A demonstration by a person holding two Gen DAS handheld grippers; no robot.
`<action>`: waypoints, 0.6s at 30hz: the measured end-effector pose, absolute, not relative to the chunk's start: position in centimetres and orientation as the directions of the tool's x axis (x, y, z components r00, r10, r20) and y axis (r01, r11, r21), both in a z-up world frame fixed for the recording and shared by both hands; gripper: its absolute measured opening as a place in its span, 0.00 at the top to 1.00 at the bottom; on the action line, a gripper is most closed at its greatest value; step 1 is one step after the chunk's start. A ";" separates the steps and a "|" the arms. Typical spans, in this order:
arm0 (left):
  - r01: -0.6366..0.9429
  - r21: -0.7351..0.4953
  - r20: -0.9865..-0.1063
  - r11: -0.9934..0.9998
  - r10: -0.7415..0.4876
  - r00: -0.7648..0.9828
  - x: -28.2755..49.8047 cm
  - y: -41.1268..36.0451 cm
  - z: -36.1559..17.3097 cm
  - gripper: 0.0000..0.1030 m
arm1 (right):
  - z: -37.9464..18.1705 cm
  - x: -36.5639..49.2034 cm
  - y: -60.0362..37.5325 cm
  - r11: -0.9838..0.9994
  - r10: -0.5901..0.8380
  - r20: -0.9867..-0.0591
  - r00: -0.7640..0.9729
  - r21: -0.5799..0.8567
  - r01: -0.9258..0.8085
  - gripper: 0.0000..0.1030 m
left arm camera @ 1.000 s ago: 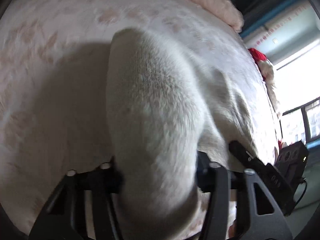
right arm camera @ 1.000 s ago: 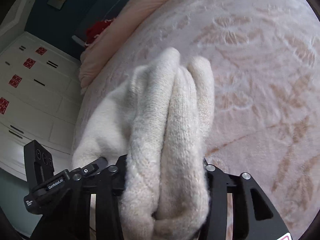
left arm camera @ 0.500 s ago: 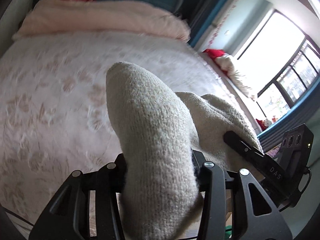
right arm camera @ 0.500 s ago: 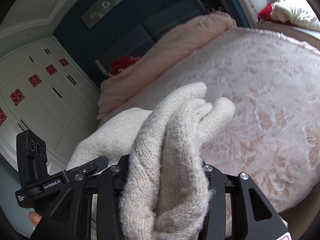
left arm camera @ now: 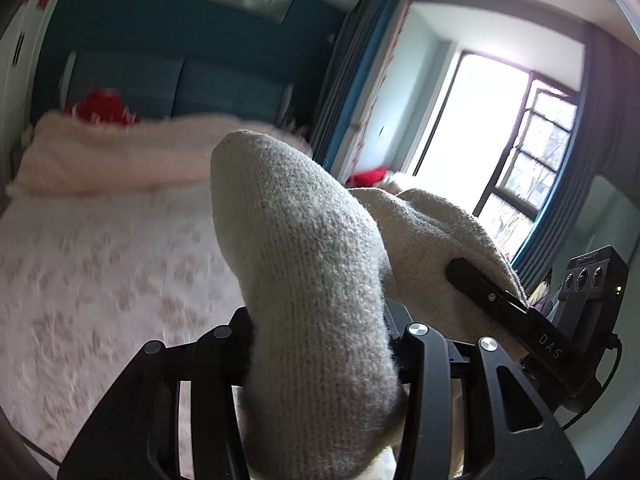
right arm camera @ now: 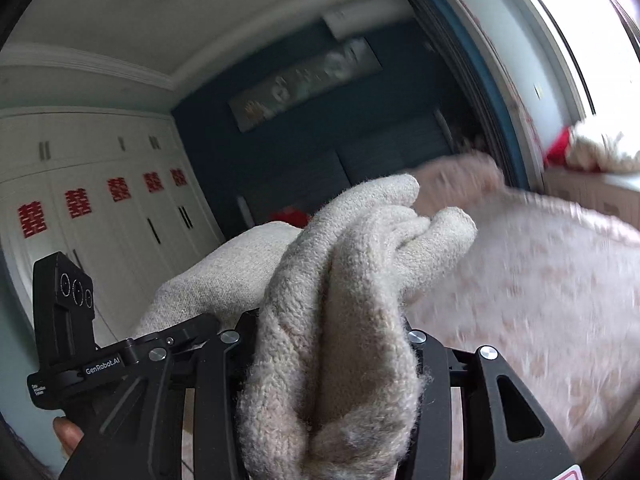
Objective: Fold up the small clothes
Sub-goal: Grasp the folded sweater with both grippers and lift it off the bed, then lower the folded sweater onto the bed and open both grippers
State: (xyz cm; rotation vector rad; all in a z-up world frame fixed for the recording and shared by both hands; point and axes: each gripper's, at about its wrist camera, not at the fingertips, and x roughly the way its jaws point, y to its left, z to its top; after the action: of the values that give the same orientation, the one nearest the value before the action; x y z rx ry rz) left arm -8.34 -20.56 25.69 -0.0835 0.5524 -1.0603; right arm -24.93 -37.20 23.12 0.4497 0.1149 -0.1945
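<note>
I hold one cream knitted garment [left arm camera: 312, 280] between both grippers, lifted clear of the bed [left arm camera: 100, 260], which lies below and ahead of me. My left gripper [left arm camera: 320, 364] is pinched tight on a single smooth fold of it; the cloth bulges up and forward past the fingers [left arm camera: 424, 360]. My right gripper [right arm camera: 332, 360] is clamped on a thicker bunch of several layers [right arm camera: 360, 272], bunched into ridges that point away from me. The rest of the garment runs sideways between the two grips: from the left view it stretches off to my right, from the right view off to my left, so its long axis lies across me, hand to hand. Both hands seem equally near the bed, as far as I can judge. The next move, I think, is to lower the cloth flat onto the bedspread. I see no basket or box.
</note>
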 end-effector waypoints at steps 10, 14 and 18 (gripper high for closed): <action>0.862 -0.250 -0.143 0.440 -0.898 0.417 -9.3 -12.7 33.5 0.58 | 31.5 -24.9 -31.3 0.967 -0.096 0.063 0.993 0.244 0.078 0.59; 0.849 -0.213 -0.099 0.483 -0.875 0.473 -8.1 -9.1 33.2 0.57 | 32.0 -21.3 -29.6 0.976 0.005 0.068 0.998 0.217 -0.020 0.57; 0.797 -0.237 -0.113 0.555 -0.831 0.545 -5.0 -6.5 30.7 0.54 | 29.8 -16.1 -28.8 0.968 0.081 0.028 0.996 0.234 -0.085 0.56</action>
State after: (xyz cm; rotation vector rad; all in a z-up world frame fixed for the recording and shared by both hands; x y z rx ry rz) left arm -5.00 -6.50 30.67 -0.1650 0.2219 -0.9710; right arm -16.13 -28.84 29.85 0.2375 -0.0179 0.0839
